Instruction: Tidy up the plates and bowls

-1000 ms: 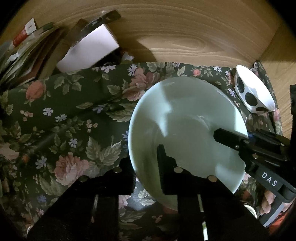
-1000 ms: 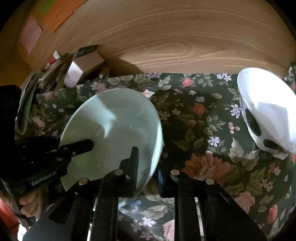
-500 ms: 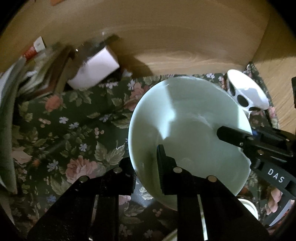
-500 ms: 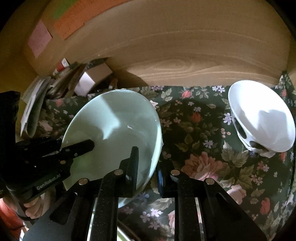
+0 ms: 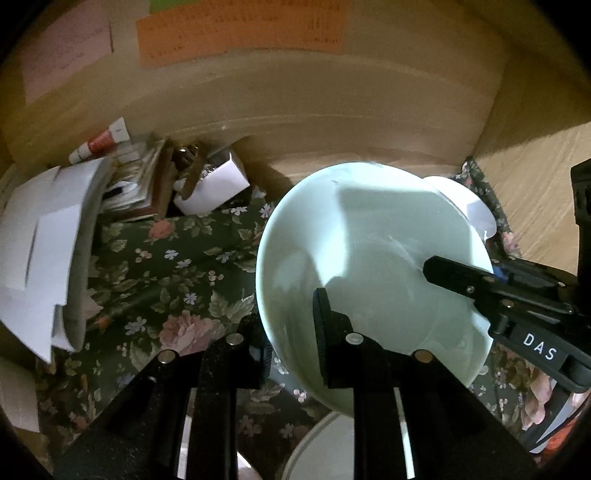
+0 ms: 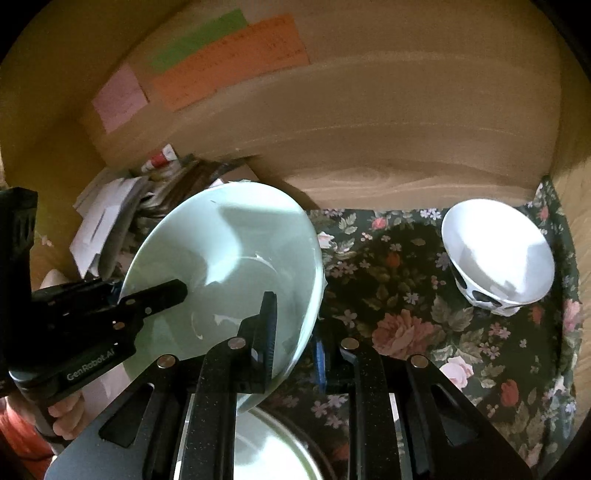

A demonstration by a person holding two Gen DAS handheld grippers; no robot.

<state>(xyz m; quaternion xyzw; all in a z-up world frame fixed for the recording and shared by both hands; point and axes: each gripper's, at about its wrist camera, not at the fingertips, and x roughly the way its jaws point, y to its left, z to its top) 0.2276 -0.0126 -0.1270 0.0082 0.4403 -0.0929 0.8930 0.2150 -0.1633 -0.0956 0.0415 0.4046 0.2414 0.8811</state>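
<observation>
Lifted higher than a second ago, the pale green plate (image 5: pixel 373 258) now hangs tilted above the floral cloth (image 5: pixel 177 266), with more of the wooden back wall (image 5: pixel 332 122) and its orange paper (image 5: pixel 240 29) in sight than before. From the left wrist view, the left hand-held gripper (image 5: pixel 291 332) is closed on the plate's near rim, one finger (image 5: pixel 325 325) lying inside the dish and the other under the rim, outside it. The right hand-held gripper (image 5: pixel 454 273) reaches in from the right side of that view and pinches the opposite edge, its upper finger resting on the plate's inner face. Seen from the right wrist, the right hand-held gripper (image 6: pixel 295 332) is closed the same way on the plate (image 6: pixel 229 258), one finger (image 6: pixel 267 325) inside the dish and one behind the rim, while the left hand-held gripper (image 6: pixel 162 291) grips the far side at the left of that view. A white bowl (image 6: pixel 502 251) with dark spots on its outside sits on the cloth (image 6: pixel 399 295) well to the right, apart from the plate; in the left view only part of its rim (image 5: pixel 469 206) shows behind the plate. Loose papers (image 5: pixel 40 251) and a small white box (image 5: pixel 214 188) are heaped at the left against the wall. Below the lifted plate, at the bottom edge of both views, another pale dish (image 6: pixel 273 450) lies on the desk
</observation>
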